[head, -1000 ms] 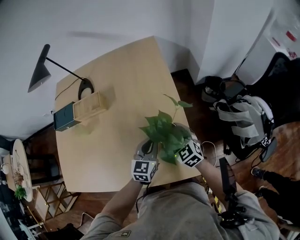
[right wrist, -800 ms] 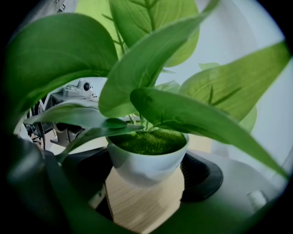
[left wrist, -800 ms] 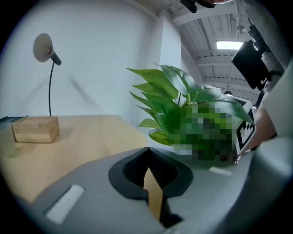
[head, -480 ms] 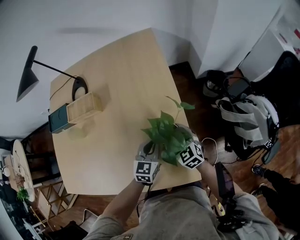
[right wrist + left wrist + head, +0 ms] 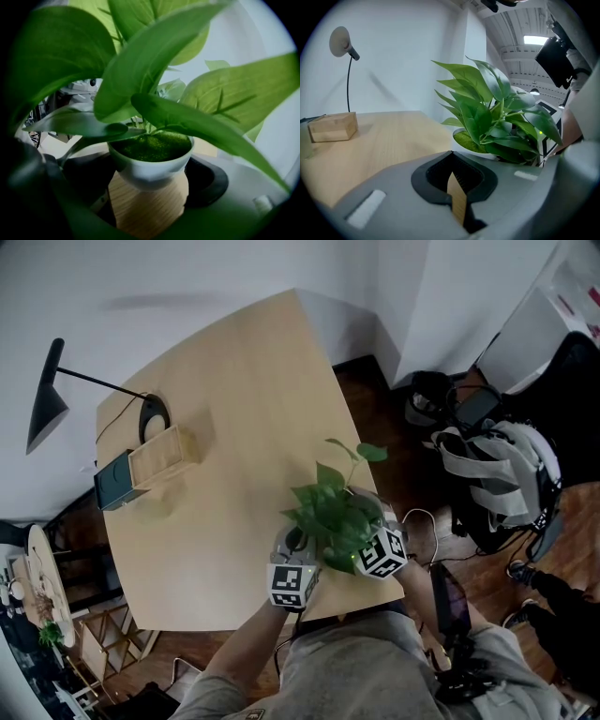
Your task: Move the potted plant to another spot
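Note:
The potted plant (image 5: 334,514), broad green leaves in a white pot (image 5: 151,168), stands near the front right corner of the light wooden table (image 5: 234,409). My right gripper (image 5: 371,536) reaches in from the right, and its dark pads sit on either side of the pot, shut on it. Leaves fill most of the right gripper view. My left gripper (image 5: 292,544) is just left of the pot. Its jaws are shut with only a thin slit between them and nothing held (image 5: 453,160). The plant (image 5: 497,117) shows to its right.
At the table's far left are a wooden box (image 5: 161,454), a teal box (image 5: 112,482) and a black desk lamp (image 5: 49,401). Bags and straps (image 5: 492,465) lie on the dark floor to the right. The table's front edge is close under my grippers.
Only the head camera has shifted slightly. The plant and both grippers stay at the same place near the table's front right corner.

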`<state>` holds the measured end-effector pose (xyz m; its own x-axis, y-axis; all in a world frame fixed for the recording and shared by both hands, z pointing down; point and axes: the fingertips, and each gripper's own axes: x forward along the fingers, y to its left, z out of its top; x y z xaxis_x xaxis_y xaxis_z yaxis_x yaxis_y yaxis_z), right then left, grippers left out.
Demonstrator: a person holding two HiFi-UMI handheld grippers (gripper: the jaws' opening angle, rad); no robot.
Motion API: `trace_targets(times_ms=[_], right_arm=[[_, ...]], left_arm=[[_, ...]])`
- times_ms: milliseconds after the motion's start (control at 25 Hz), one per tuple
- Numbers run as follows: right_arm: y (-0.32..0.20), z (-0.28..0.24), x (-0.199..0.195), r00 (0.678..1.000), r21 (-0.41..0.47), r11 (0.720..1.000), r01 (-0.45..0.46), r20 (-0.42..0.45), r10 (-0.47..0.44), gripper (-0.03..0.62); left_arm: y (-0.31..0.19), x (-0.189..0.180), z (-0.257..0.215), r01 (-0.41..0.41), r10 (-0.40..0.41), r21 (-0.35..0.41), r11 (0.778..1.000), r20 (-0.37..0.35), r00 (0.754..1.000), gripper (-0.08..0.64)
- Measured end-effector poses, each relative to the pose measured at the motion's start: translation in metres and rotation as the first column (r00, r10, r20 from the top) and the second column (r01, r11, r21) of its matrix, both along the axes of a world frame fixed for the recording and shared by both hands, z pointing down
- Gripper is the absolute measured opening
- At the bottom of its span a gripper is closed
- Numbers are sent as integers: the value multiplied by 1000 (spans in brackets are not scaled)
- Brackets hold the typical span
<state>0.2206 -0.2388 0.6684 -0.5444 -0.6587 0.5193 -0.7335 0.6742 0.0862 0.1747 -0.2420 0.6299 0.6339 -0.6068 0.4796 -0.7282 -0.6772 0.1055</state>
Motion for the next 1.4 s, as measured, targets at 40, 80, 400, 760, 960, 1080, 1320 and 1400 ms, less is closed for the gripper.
trace_targets(times_ms=[40, 80, 400, 760, 960, 1080, 1320, 1400], right_arm=[[0, 0, 0, 1000, 1, 1000, -2, 0, 2, 463], [0, 0, 0, 1000, 1, 1000, -3, 1, 3, 463], [-3, 0, 0, 1000, -17, 1000, -6, 18, 6, 471], [1, 0, 12, 999, -24, 999, -36, -3, 36, 500], [26, 2, 15, 998, -58, 997, -55, -28, 53, 500], [47, 4, 14, 997, -82, 994, -72, -38, 69, 500], [93, -32, -19, 997, -45, 996, -73, -34, 72, 485], [106, -52, -33, 997, -12, 998, -68, -32, 68, 460]], left_arm=[[0, 0, -2, 1, -1, 6, 1000, 0, 1000, -6], [-1, 1, -3, 1, -1, 8, 1000, 1, 1000, -6], [1, 2, -13, -12, 11, 39, 999, 9, 1000, -6], [12, -8, -13, 1, -2, 56, 998, 7, 1000, -6], [30, -16, -12, -2, 2, 55, 998, -8, 1000, -6], [47, -20, -15, -13, 14, 49, 999, -34, 999, -6], [89, -42, -40, -11, 20, 88, 996, -108, 994, -6], [105, -52, -55, -6, 20, 104, 995, -137, 990, -6]])
